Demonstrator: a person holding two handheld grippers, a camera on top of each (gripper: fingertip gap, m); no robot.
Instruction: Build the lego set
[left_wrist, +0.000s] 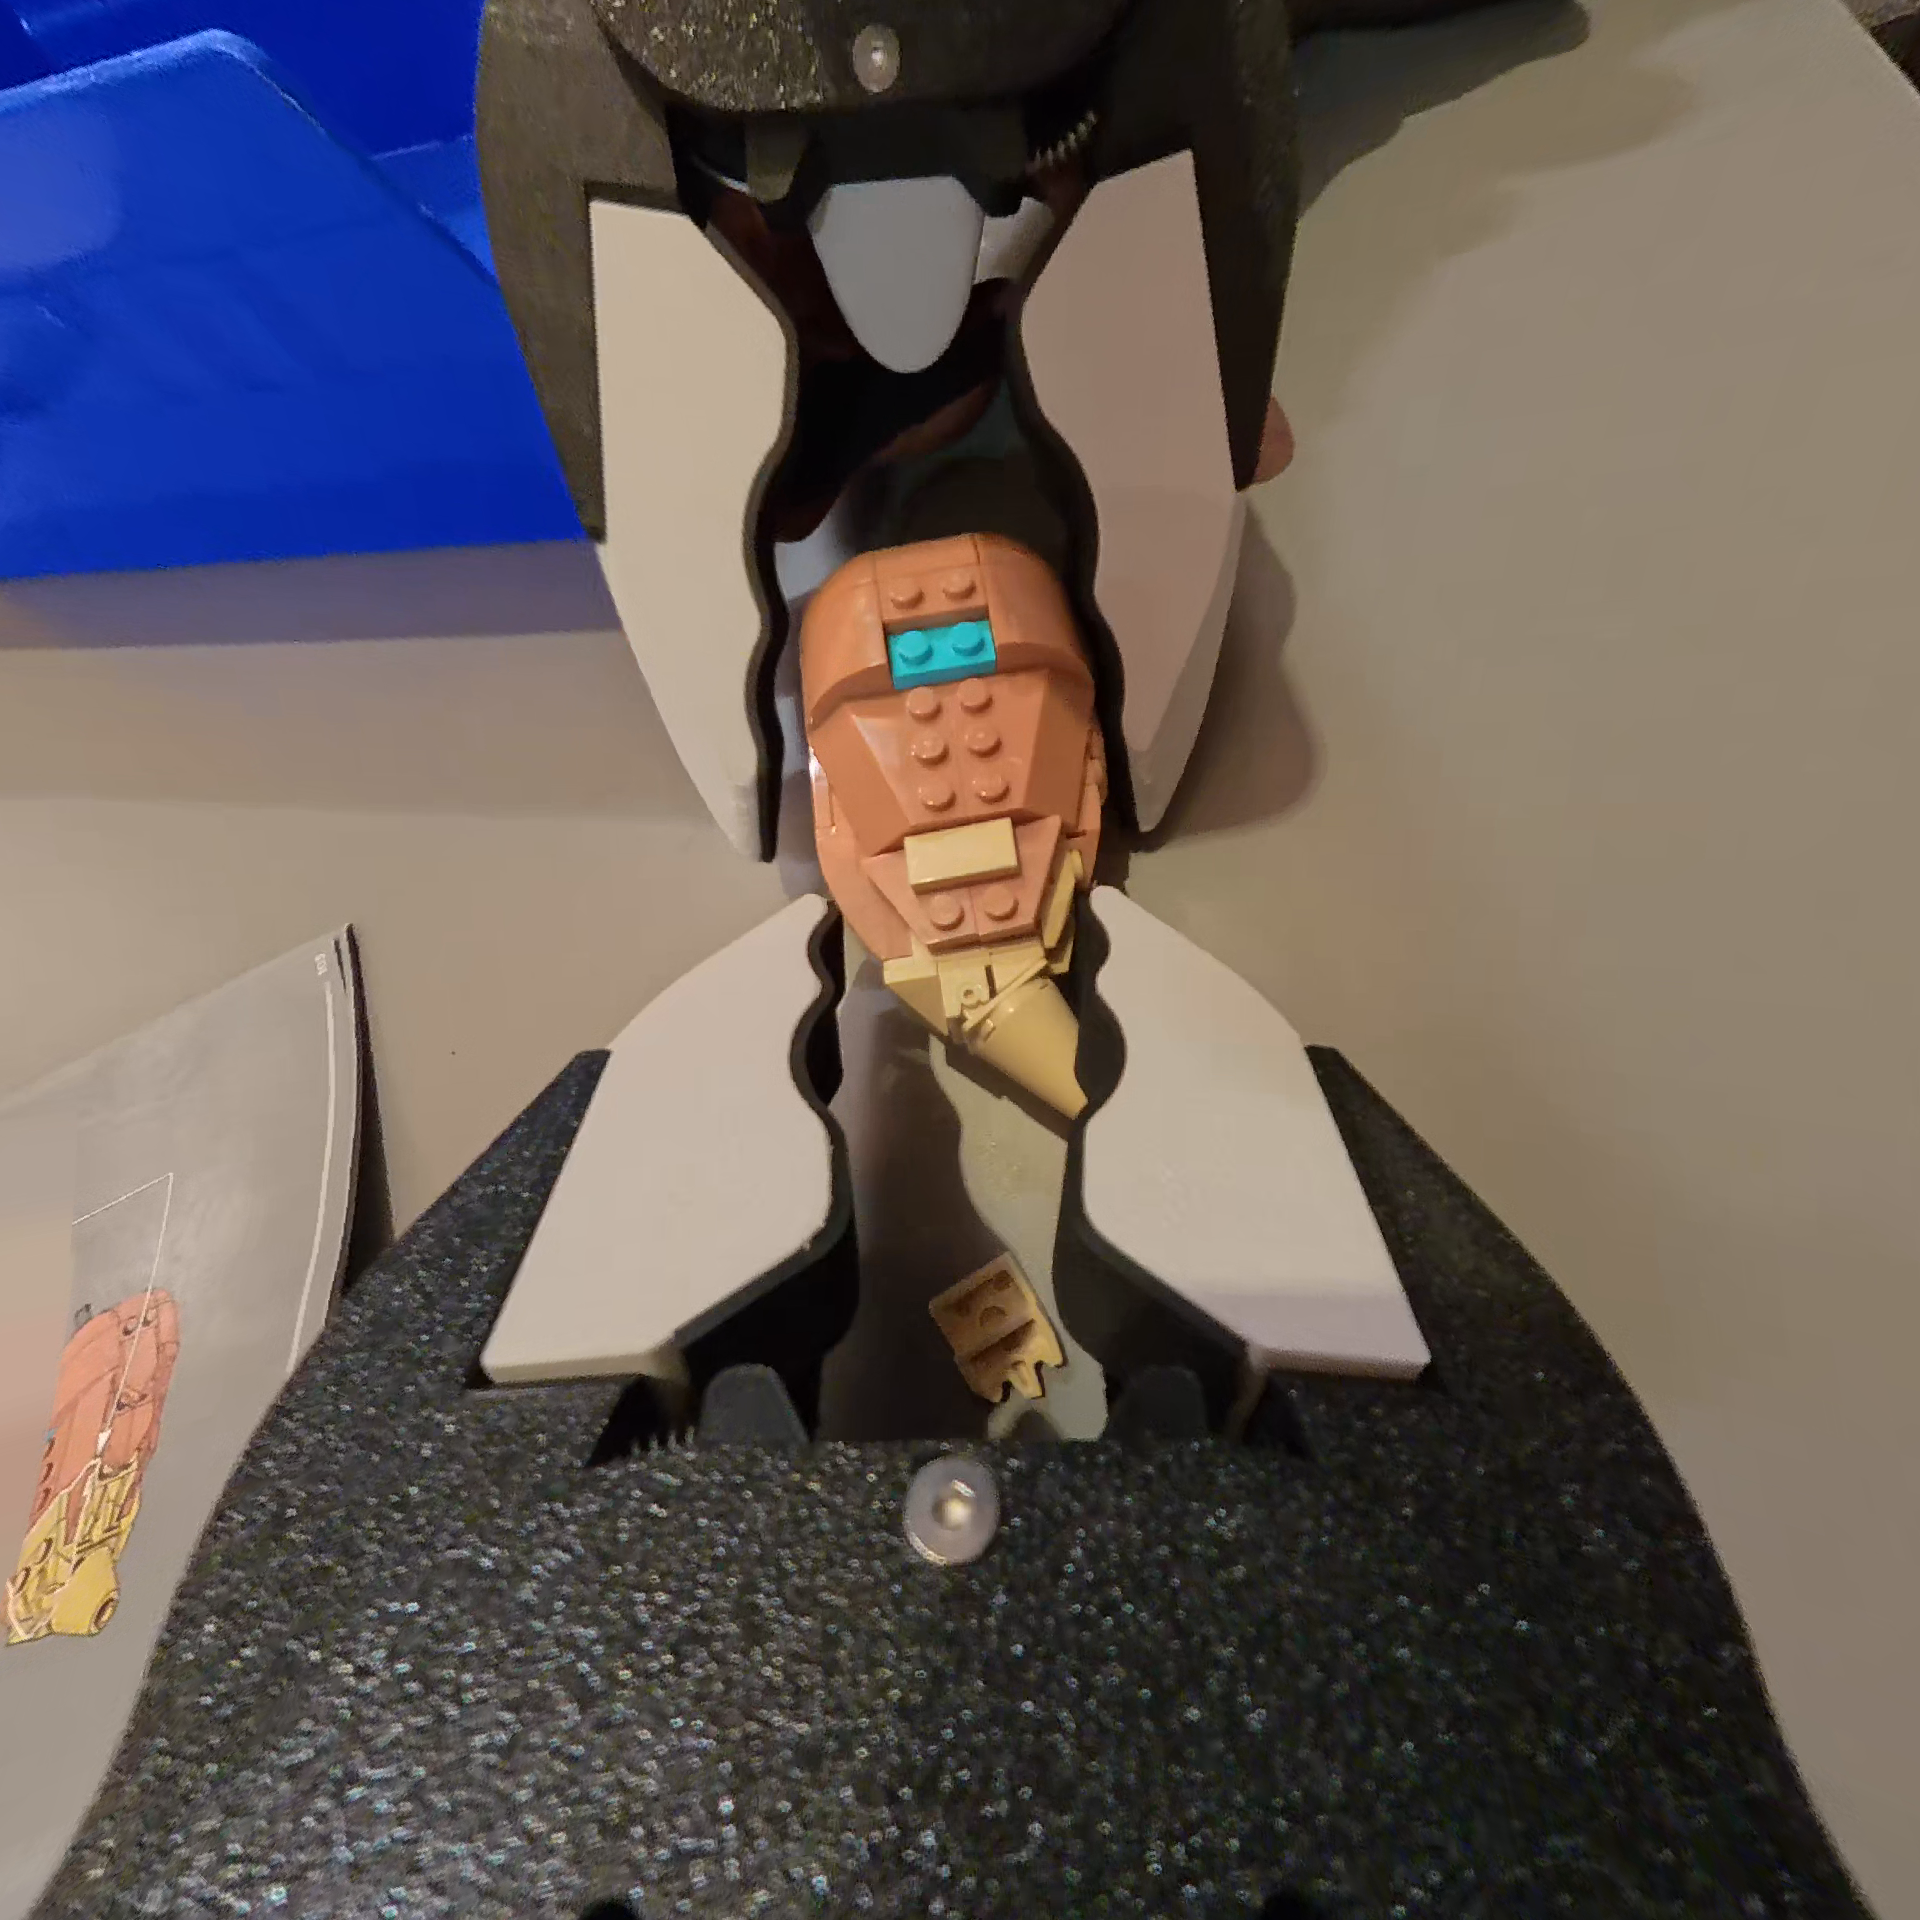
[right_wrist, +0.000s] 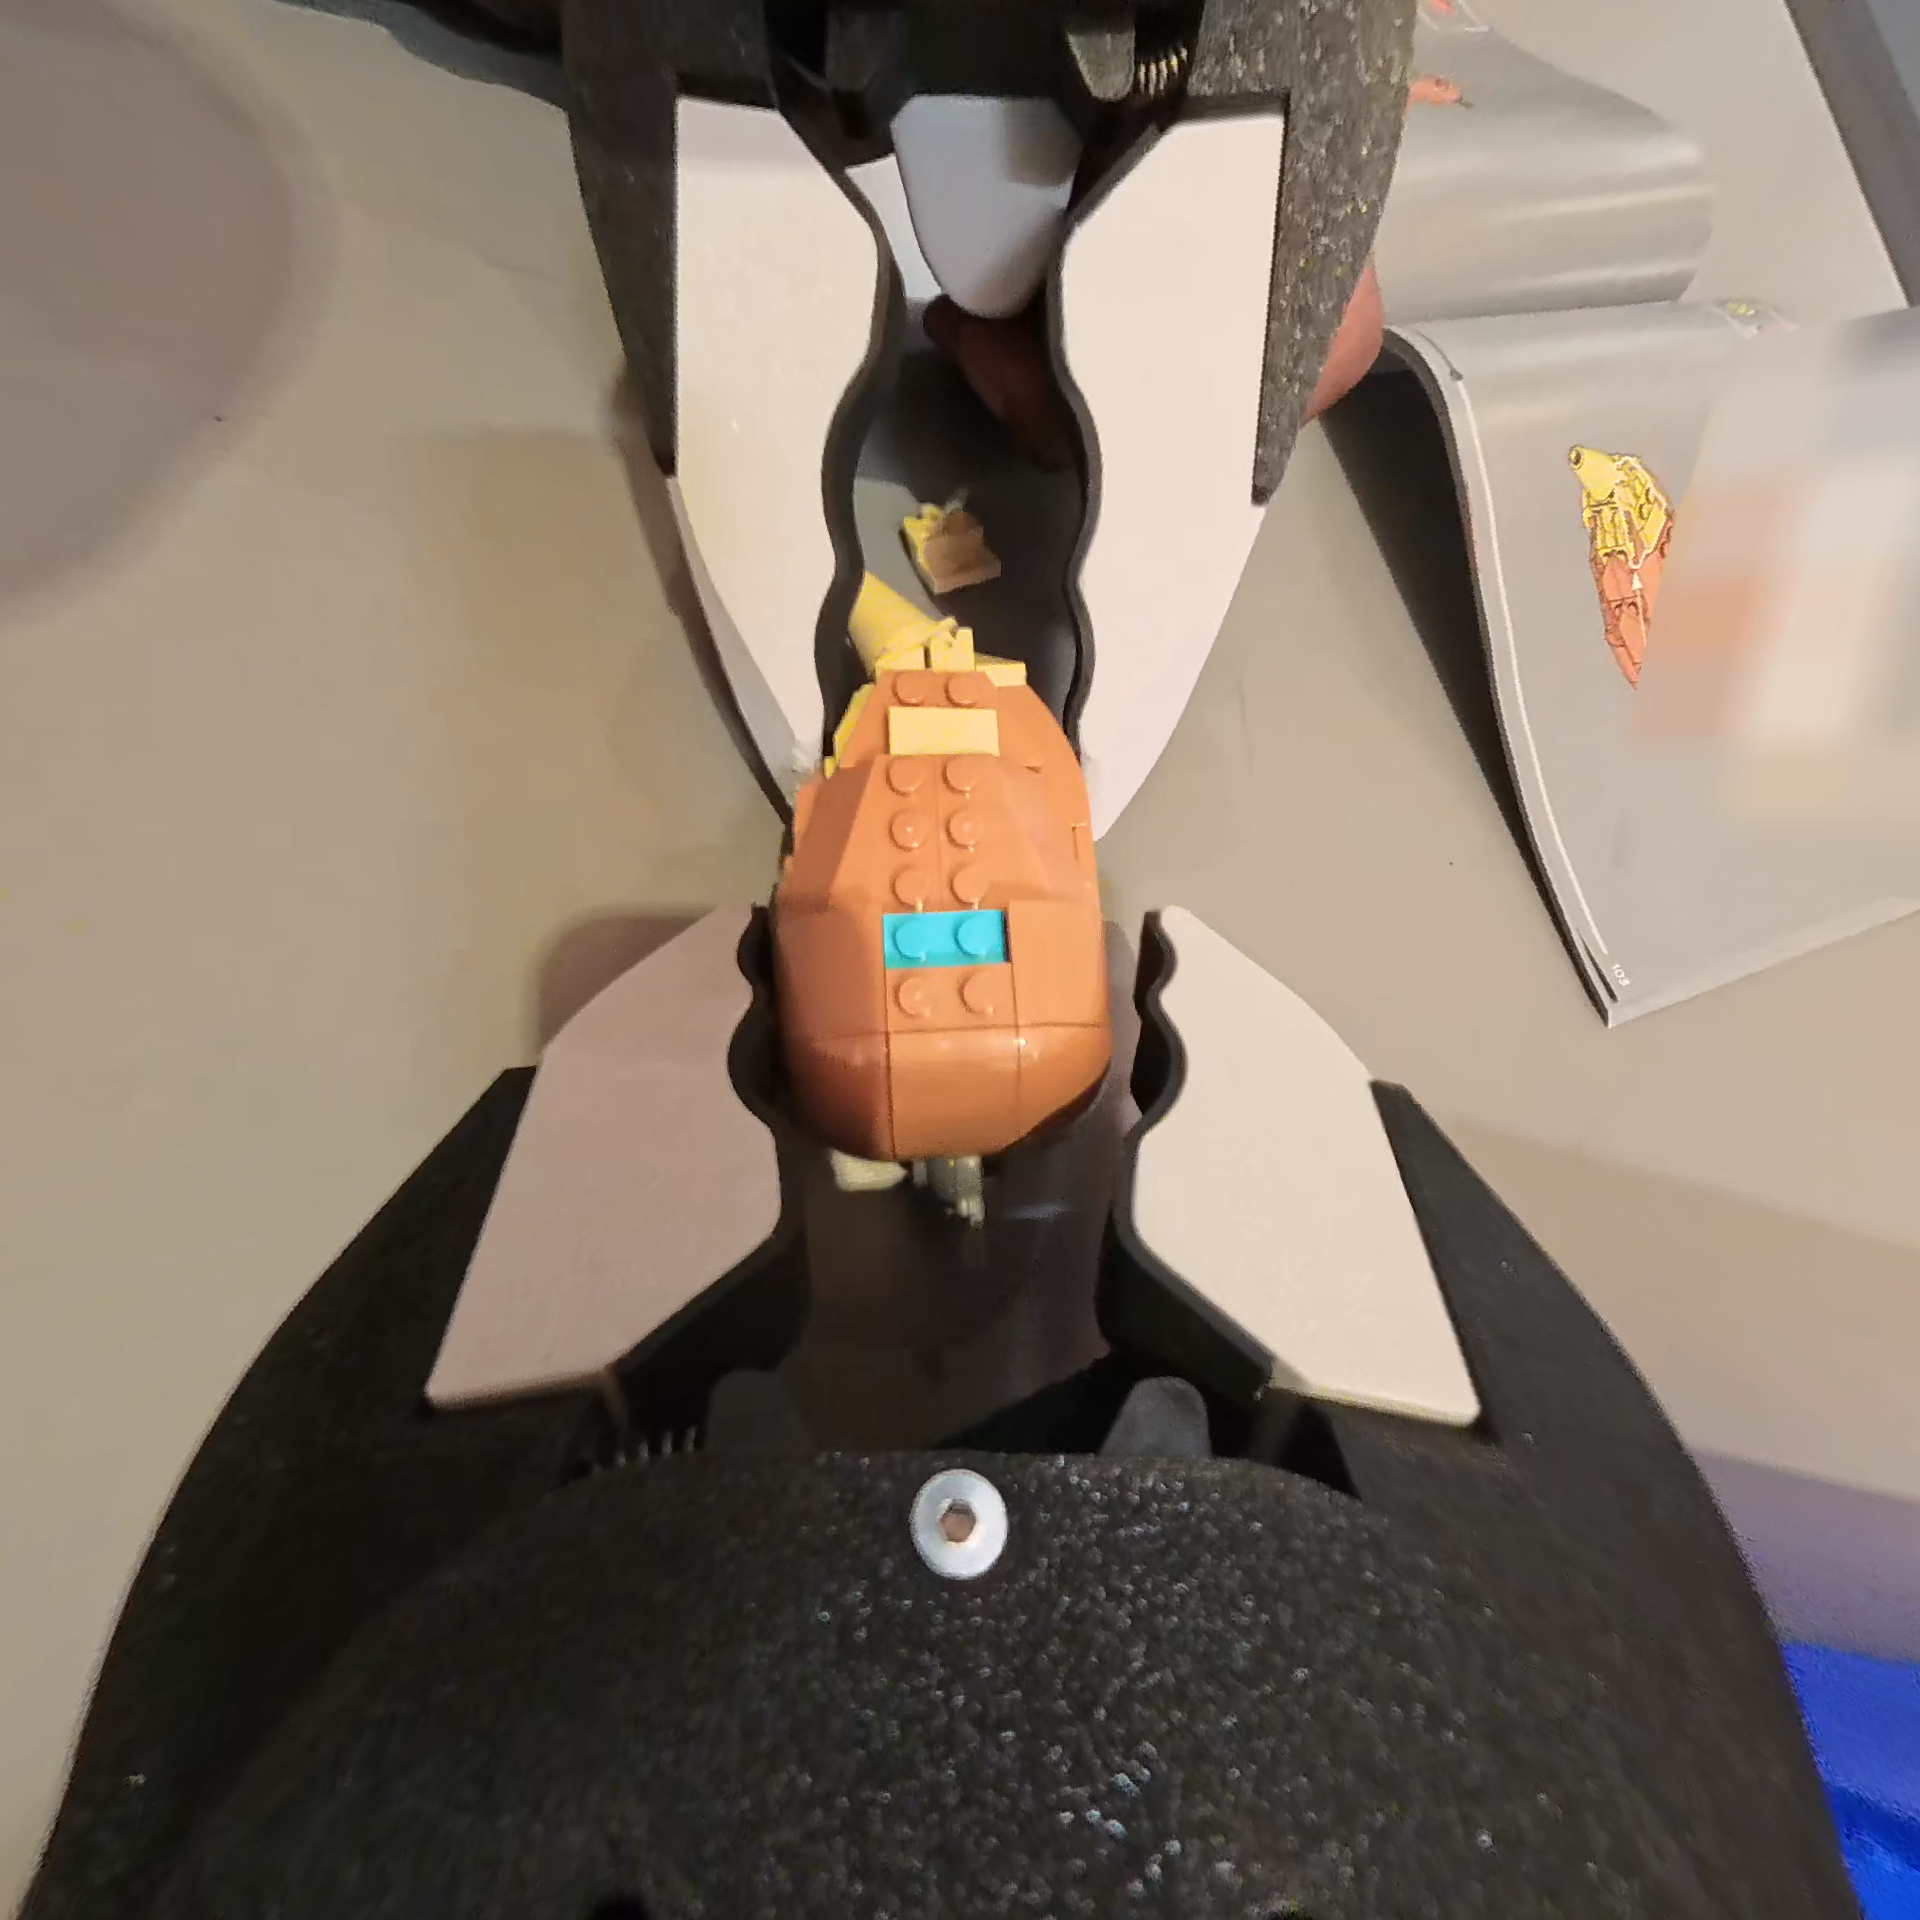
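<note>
Tan-brown bricks fill my left wrist view: the model (left_wrist: 956, 790), with one teal plate (left_wrist: 940, 655) on top, hangs between both grippers above the grey table (left_wrist: 1610, 831). My left gripper (left_wrist: 956, 997) is narrowed around its beige cone end; whether the pads truly press it I cannot tell. A small beige piece (left_wrist: 997, 1335) lies on the table beneath. The booklet (left_wrist: 177, 1299) sits left, beside a blue bin (left_wrist: 208, 312).

In my right wrist view, my right gripper (right_wrist: 945, 1029) clamps the model's (right_wrist: 940, 935) rounded brown end, left pad touching. The booklet (right_wrist: 1662, 665) lies right.
</note>
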